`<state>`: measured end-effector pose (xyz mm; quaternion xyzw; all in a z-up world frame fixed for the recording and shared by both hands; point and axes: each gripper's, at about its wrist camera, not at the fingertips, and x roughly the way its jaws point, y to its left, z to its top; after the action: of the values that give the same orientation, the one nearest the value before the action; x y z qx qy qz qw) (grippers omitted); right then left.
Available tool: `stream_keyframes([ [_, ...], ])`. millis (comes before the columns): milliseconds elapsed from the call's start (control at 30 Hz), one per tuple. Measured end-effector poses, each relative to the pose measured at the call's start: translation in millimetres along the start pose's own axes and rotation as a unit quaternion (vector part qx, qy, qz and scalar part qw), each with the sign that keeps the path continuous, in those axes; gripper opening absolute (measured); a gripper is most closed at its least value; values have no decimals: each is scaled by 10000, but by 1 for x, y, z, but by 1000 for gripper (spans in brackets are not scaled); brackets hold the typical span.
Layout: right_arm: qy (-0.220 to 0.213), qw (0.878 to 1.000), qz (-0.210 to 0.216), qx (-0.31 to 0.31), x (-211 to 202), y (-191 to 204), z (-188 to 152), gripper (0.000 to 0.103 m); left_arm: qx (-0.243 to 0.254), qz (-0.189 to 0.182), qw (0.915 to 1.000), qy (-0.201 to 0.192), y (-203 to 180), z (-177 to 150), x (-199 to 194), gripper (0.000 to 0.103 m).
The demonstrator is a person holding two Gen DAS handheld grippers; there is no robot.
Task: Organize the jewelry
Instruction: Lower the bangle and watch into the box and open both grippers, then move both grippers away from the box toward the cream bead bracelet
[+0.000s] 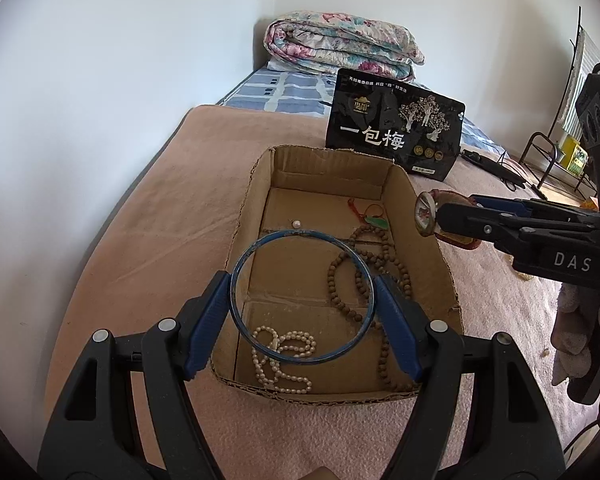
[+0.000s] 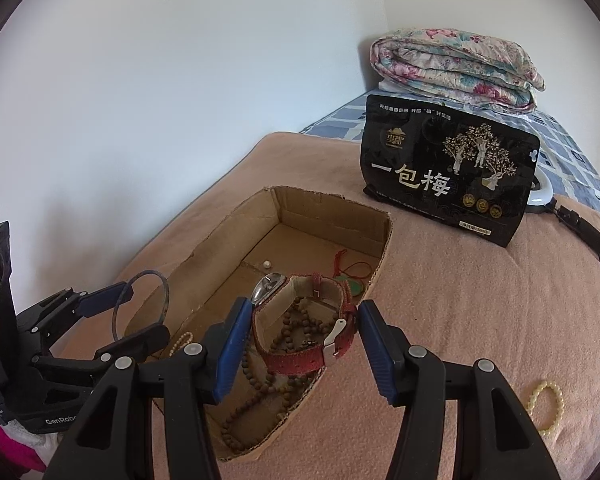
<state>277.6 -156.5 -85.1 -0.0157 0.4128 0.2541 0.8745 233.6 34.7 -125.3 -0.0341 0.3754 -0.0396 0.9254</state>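
My left gripper (image 1: 302,285) is shut on a thin blue bangle (image 1: 300,232), which sits flat between the blue pads above the near half of an open cardboard box (image 1: 256,184). Inside the box lie a white pearl necklace (image 1: 284,356), a brown bead necklace (image 1: 340,272), a green pendant on a red cord (image 1: 374,220) and one loose pearl (image 1: 296,224). My right gripper (image 2: 302,312) is shut on a red-strapped watch (image 2: 300,360), held over the box's right side. The left gripper (image 2: 144,312) with the bangle (image 2: 165,292) shows at the left of the right wrist view.
The box rests on a pink blanket (image 2: 440,300) covering a bed. A yellowish bead bracelet (image 2: 548,404) lies on the blanket to the right. A black snack bag (image 2: 444,172) stands behind the box, with a folded floral quilt (image 2: 456,68) beyond. A white wall runs along the left.
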Motion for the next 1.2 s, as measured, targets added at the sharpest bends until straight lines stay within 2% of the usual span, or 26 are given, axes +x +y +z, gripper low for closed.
stream_keyframes([
  [400,8,10000,26,60,11,-2,5,59,74,-67,9999,14,-5,-1,2,74],
  [433,-19,10000,11,70,10,-1,5,61,78,-54,10000,16,-5,-1,2,74],
  [500,-79,9999,-15,93,8,-1,7,75,65,-50,10000,50,-5,-1,3,75],
  [567,-154,9998,-55,110,4,-1,7,78,34,-54,10000,52,-5,-2,4,76],
  [1200,-271,9994,-150,172,-17,-12,4,79,31,-58,10000,-15,-11,-1,-6,76],
])
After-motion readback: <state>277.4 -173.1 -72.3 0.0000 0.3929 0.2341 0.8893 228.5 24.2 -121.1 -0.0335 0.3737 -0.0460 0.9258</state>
